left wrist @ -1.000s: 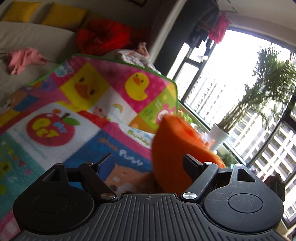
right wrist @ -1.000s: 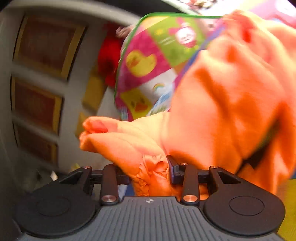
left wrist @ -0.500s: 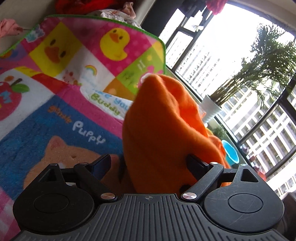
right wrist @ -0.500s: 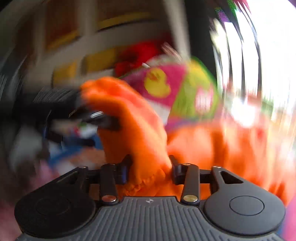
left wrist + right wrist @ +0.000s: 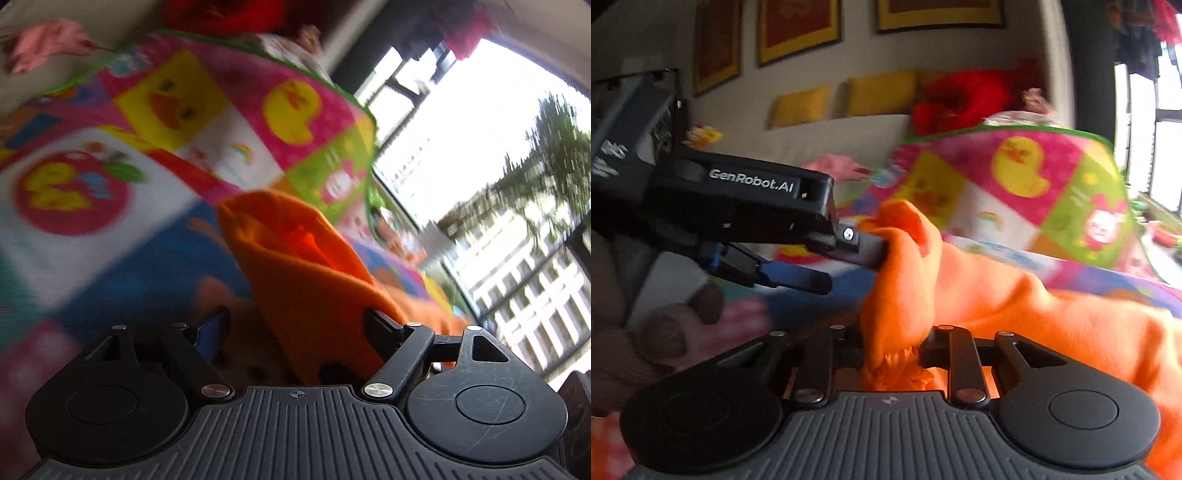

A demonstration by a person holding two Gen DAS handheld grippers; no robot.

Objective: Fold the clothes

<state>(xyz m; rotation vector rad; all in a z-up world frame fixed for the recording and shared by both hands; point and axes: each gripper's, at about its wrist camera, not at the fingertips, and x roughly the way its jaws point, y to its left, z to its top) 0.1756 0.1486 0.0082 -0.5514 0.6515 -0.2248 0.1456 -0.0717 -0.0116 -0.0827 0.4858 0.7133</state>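
Observation:
An orange fleece garment (image 5: 306,284) stands bunched up on the colourful play mat (image 5: 177,103). My left gripper (image 5: 295,325) is open, its fingers spread wide; the cloth leans against the right finger (image 5: 380,325) and the left finger is bare. In the right wrist view the same left gripper (image 5: 855,269) reaches in from the left, its upper finger touching a fold of the orange garment (image 5: 1015,306). My right gripper (image 5: 892,347) is shut on a gathered edge of the garment, which spreads away to the right over the mat (image 5: 1052,184).
A pale sofa (image 5: 849,129) with yellow cushions (image 5: 879,92) lies behind the mat, with a red garment (image 5: 960,96) and a pink one (image 5: 44,40) on it. A brown plush toy (image 5: 665,332) sits low left. Big windows (image 5: 461,147) and a potted plant lie to the right.
The right gripper swung round with the orange garment still clamped, and the left gripper came into its view. The garment sank lower between the open left fingers.

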